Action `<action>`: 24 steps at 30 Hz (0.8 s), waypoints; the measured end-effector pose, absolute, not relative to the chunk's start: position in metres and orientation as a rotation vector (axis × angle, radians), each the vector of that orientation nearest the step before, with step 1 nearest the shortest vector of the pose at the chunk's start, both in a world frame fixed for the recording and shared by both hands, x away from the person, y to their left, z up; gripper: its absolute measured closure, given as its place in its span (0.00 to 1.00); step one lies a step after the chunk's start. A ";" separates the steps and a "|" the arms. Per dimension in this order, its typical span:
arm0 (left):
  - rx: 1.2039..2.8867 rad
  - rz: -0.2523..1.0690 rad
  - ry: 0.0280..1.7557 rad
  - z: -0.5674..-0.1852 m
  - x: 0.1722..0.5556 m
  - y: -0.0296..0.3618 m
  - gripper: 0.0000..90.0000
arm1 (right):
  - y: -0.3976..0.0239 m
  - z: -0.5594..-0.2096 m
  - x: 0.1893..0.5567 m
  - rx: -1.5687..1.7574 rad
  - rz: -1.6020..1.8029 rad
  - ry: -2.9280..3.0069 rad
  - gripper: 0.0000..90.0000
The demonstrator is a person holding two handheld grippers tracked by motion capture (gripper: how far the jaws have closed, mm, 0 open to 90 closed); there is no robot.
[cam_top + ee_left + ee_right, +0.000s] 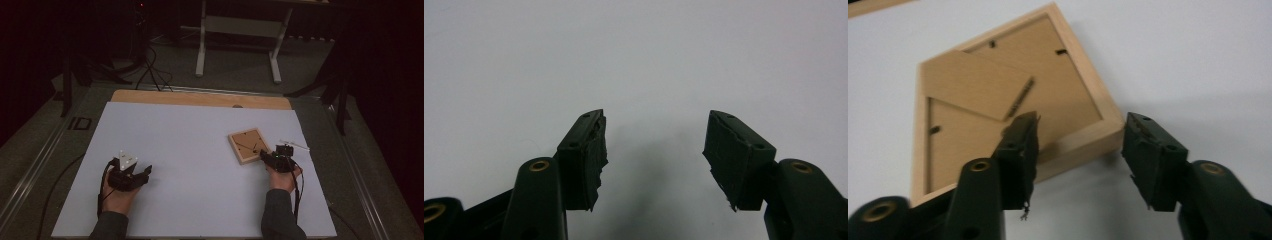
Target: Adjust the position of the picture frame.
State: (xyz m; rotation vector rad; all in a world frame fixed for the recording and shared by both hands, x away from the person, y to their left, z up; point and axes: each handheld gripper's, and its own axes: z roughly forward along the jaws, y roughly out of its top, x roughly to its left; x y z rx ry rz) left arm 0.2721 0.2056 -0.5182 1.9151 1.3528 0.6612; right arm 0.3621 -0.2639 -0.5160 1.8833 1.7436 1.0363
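A small square picture frame of light wood (248, 145) is seen lying face down on the white sheet that covers the tabletop (190, 150), toward the right side and well apart from the left hand. Its back is turned up: a brown backing board with a folded stand flap (973, 82) and small dark turn clips is shown in the right gripper view. No brand, label or writing can be read on the frame or on the grippers.

The right claw (1080, 150) is held wide open at the near corner of the frame. One jaw is placed over the backing board, the other beside the outer edge of the frame, and nothing is gripped between them. Whether the jaws touch the wood cannot be told.

The left claw (654, 150) is also held wide open, over the bare white sheet, with nothing between its jaws. In the high view it is seen at the left part of the tabletop, with a grey three-cornered plate (126, 160) on top.

A thin pale stick-like object (295, 145) lies just beyond the right hand; what it is cannot be told.
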 end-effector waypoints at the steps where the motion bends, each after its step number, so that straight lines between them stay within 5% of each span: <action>1: 1.915 0.661 1.353 -0.518 0.272 0.206 0.46 | -0.265 -0.516 0.363 1.891 1.046 1.743 0.50; 15: 1.914 0.667 1.356 -0.518 0.272 0.205 0.46 | -0.255 -0.516 0.376 1.896 0.972 1.792 0.47; 24: 1.926 0.668 1.349 -0.519 0.272 0.203 0.46 | -0.246 -0.513 0.383 1.841 0.953 1.843 0.55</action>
